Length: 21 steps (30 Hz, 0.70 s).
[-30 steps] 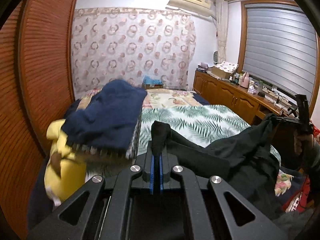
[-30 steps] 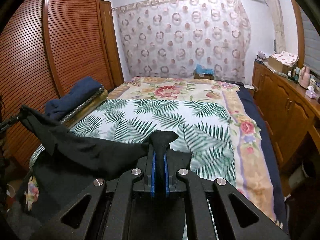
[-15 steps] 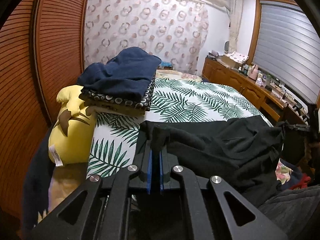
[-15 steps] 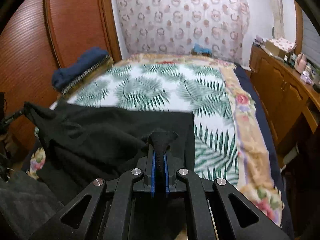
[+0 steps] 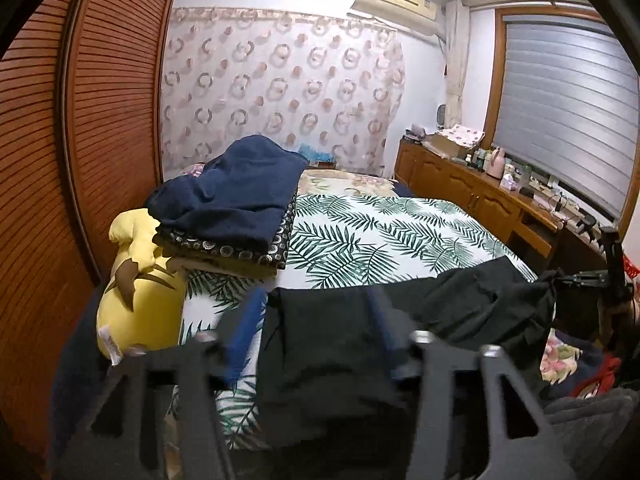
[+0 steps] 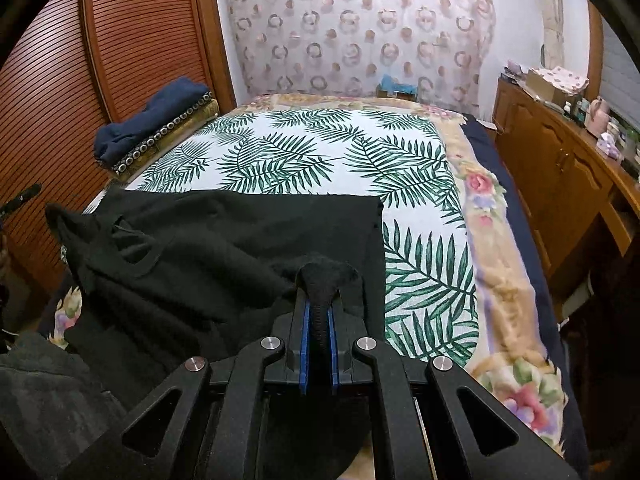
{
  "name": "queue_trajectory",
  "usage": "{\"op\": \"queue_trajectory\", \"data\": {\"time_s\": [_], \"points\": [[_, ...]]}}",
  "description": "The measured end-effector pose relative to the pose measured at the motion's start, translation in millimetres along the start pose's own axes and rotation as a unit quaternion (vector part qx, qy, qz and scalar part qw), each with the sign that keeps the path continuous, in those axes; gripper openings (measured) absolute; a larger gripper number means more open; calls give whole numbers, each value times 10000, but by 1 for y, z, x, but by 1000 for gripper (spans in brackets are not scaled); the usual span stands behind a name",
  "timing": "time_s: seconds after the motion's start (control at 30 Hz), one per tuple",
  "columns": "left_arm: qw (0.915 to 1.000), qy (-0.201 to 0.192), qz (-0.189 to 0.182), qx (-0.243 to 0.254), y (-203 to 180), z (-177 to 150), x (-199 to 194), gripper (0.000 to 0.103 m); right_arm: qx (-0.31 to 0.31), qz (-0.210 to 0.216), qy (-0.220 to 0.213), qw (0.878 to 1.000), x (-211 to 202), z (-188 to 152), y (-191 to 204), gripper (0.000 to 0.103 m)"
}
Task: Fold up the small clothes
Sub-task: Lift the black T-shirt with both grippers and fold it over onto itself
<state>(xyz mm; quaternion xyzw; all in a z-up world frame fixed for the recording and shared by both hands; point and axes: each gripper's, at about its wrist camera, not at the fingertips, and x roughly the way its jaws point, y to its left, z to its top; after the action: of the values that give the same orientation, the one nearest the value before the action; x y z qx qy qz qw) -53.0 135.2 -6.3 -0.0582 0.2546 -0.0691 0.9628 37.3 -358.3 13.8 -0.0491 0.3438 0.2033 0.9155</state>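
Now, garment: a black garment [image 6: 224,248] lies spread on the near end of the bed, its far edge straight across the palm-leaf sheet [image 6: 304,152], its near part bunched and hanging over the bed's edge
Left gripper: the left gripper [image 5: 312,320] has just been opening; its blue-padded fingers [image 5: 244,328] stand apart and blurred, with the black cloth lying between them and neither pad pressing on it
Right gripper: the right gripper [image 6: 319,320] has its jaws nearly together, clamped on a raised pinch of the black garment that sticks up past the fingertips
Stack: folded clothes, a navy piece [image 5: 236,196] on top of a dark ring-patterned one [image 5: 256,248], sit on the sheet's left side by the slatted wooden wardrobe doors [image 5: 92,120]
Toy: a yellow plush [image 5: 140,296] rests just beside the stack at the bed's left edge
Room: a wooden sideboard [image 6: 560,168] runs along the right wall, and a ring-patterned curtain [image 6: 360,28] hangs behind the bed
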Motion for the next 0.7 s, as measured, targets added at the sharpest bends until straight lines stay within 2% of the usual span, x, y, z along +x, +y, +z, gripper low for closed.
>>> {"op": "queue_trajectory", "data": {"time_s": [0.03,0.1,0.17,0.3,0.4,0.47,0.7], "points": [[10000,14,11,-41,1,2,3,73,-3,-5,-14,10000,-1,0,0,9],[9999,42,-51,-120,5,5,11,79,-35,-22,-33,10000,-1,-1,-1,9],[9995,215,-128,-177,9,7,27,80,-61,-6,-61,10000,-4,-1,-2,9],[9989,472,28,-66,10,9,55,80,-143,-29,-117,9998,-7,2,-2,12],[9959,866,265,-30,14,8,87,80,-180,-113,-182,9996,-10,6,-4,28],[9946,986,321,-24,18,7,102,80,-110,-68,-238,9996,-11,8,-7,47],[9912,1249,433,75,23,11,134,80,-71,-145,-334,9993,13,24,-19,50]]}}
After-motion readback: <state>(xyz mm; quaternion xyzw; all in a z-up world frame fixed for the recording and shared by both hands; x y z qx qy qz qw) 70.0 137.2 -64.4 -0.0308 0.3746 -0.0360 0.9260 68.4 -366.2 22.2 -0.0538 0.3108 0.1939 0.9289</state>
